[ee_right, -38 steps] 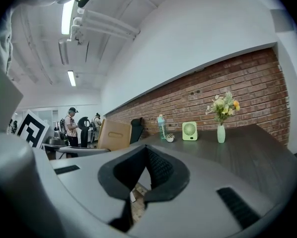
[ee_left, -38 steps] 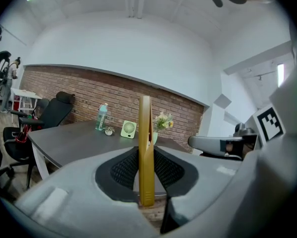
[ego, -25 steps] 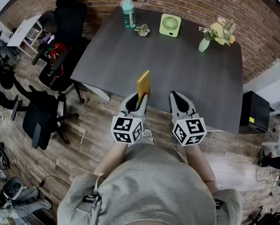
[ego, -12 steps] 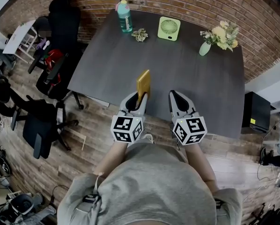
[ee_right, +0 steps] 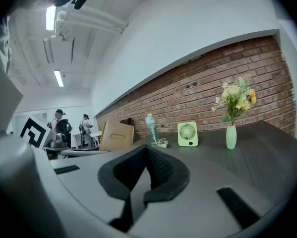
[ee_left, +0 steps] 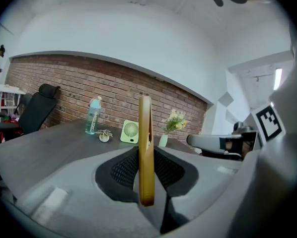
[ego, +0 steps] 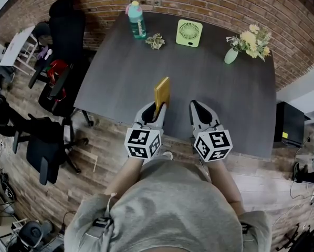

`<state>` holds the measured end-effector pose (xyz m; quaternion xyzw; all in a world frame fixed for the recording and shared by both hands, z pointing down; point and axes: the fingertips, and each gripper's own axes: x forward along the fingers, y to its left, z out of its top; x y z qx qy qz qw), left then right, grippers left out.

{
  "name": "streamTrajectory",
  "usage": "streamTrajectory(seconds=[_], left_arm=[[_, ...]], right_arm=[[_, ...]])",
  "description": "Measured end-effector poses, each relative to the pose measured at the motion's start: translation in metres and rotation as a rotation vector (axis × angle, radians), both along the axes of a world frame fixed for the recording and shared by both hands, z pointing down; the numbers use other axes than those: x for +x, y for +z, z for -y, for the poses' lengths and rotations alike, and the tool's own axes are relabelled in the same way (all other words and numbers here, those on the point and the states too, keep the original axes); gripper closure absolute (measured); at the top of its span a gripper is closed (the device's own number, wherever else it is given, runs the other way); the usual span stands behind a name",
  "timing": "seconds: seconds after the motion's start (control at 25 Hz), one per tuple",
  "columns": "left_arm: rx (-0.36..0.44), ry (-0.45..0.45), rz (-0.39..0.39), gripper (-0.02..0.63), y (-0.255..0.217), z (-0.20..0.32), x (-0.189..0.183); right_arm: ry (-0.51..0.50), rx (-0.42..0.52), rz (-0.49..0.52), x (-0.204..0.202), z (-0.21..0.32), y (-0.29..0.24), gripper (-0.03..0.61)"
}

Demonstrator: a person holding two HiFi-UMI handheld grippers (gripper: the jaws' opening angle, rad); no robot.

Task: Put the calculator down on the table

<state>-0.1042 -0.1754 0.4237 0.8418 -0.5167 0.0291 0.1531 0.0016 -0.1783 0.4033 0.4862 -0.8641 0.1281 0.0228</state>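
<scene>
A flat yellow calculator (ego: 161, 92) stands on edge between the jaws of my left gripper (ego: 156, 111), which is shut on it, above the near edge of the dark table (ego: 220, 88). In the left gripper view the calculator (ee_left: 145, 148) shows edge-on, upright, with the mesh pads (ee_left: 122, 168) pressed on both sides. My right gripper (ego: 197, 109) hovers beside it to the right, shut, with nothing in it. From the right gripper view the calculator (ee_right: 116, 135) appears as a tan panel at the left, beyond the closed gripper (ee_right: 147, 170).
Along the table's far side by the brick wall stand a teal bottle (ego: 136, 20), a small plant (ego: 156, 40), a green fan (ego: 189, 32) and a vase of flowers (ego: 246, 41). Black office chairs (ego: 62, 72) crowd the floor at left. A black box (ego: 287, 125) sits at right.
Both grippers, with the calculator, have moved forward from in front of the table to over its near edge. The jaws look the same.
</scene>
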Motion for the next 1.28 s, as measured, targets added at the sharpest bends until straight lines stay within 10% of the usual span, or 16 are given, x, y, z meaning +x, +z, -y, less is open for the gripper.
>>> streamTrajectory(seconds=[1.28], left_arm=[[-0.239,0.113,0.028,0.526,0.1,0.064,0.048]], right_arm=[[0.038,-0.107,-0.031,0.023,0.041,0.045,0.577]])
